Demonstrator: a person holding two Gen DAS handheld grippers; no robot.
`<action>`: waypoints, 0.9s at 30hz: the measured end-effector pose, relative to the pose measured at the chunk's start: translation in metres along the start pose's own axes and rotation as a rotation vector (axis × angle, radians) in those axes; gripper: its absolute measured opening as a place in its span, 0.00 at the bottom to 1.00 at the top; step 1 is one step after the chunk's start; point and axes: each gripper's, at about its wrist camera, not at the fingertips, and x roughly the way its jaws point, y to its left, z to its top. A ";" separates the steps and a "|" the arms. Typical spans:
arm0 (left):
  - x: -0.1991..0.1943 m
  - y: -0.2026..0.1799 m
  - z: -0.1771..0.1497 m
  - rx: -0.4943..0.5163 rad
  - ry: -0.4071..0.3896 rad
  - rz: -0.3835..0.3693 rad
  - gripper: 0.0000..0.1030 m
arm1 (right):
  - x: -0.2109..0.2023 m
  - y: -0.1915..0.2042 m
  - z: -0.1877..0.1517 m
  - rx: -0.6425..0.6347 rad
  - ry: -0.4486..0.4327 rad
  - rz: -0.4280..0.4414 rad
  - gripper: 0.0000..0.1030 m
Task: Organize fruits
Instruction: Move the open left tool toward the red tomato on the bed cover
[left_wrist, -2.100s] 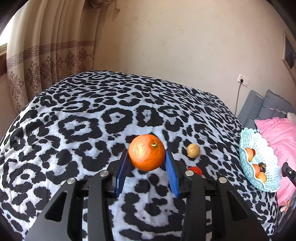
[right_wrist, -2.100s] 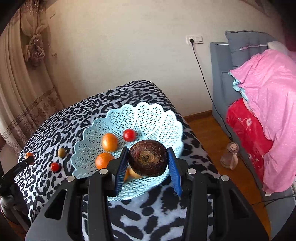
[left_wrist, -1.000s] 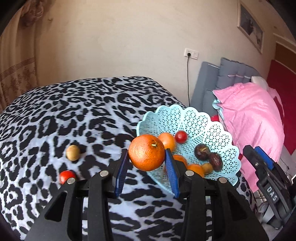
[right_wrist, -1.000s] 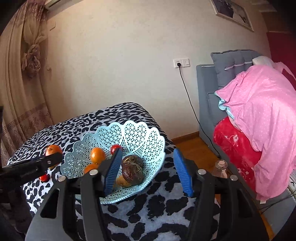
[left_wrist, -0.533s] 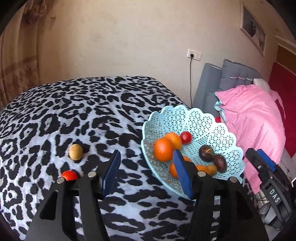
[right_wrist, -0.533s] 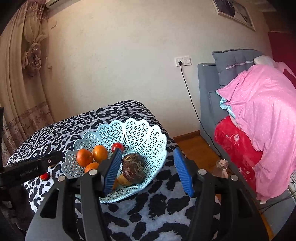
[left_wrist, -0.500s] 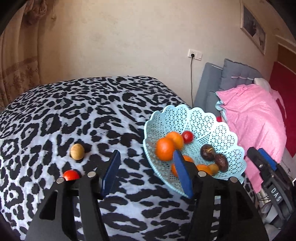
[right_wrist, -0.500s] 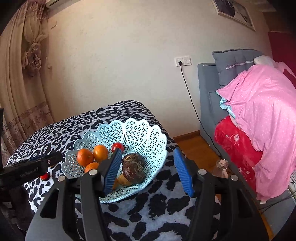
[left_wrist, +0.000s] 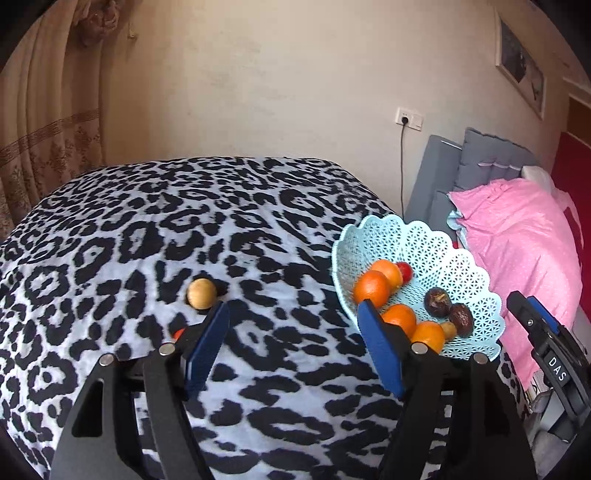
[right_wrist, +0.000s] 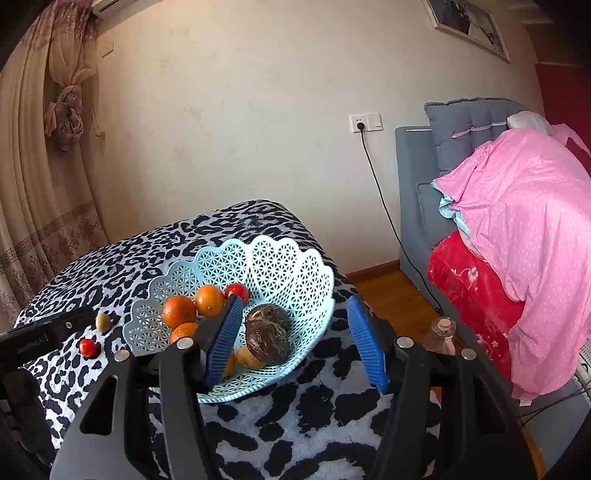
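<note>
A light blue lattice basket (left_wrist: 436, 258) (right_wrist: 291, 269) sits on the leopard-print table and holds several oranges (left_wrist: 373, 288) (right_wrist: 179, 312), a red tomato (right_wrist: 238, 291) and two dark brown fruits (left_wrist: 448, 308) (right_wrist: 267, 332). A tan round fruit (left_wrist: 201, 293) (right_wrist: 102, 321) and a small red tomato (right_wrist: 88, 347) lie on the cloth left of the basket. My left gripper (left_wrist: 291, 325) is open and empty, above the cloth between the tan fruit and the basket. My right gripper (right_wrist: 295, 321) is open and empty in front of the basket.
The leopard-print cloth (left_wrist: 147, 229) covers the whole table. A grey sofa with a pink blanket (right_wrist: 524, 221) stands to the right. A small bottle (right_wrist: 441, 332) stands on the floor by the table. A curtain (right_wrist: 44, 166) hangs at the left.
My left gripper has opened and dropped the orange into the basket, then swung left toward the loose fruits. My right gripper released the dark fruit earlier and has stayed open.
</note>
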 end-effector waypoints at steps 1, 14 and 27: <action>-0.003 0.004 0.000 -0.006 -0.004 0.007 0.70 | 0.000 0.000 0.000 -0.001 0.000 0.001 0.59; -0.018 0.058 -0.001 -0.082 -0.023 0.103 0.70 | -0.004 0.007 -0.001 -0.017 0.010 0.031 0.59; 0.004 0.080 -0.021 -0.042 0.075 0.180 0.70 | -0.009 0.048 -0.016 -0.115 0.068 0.166 0.59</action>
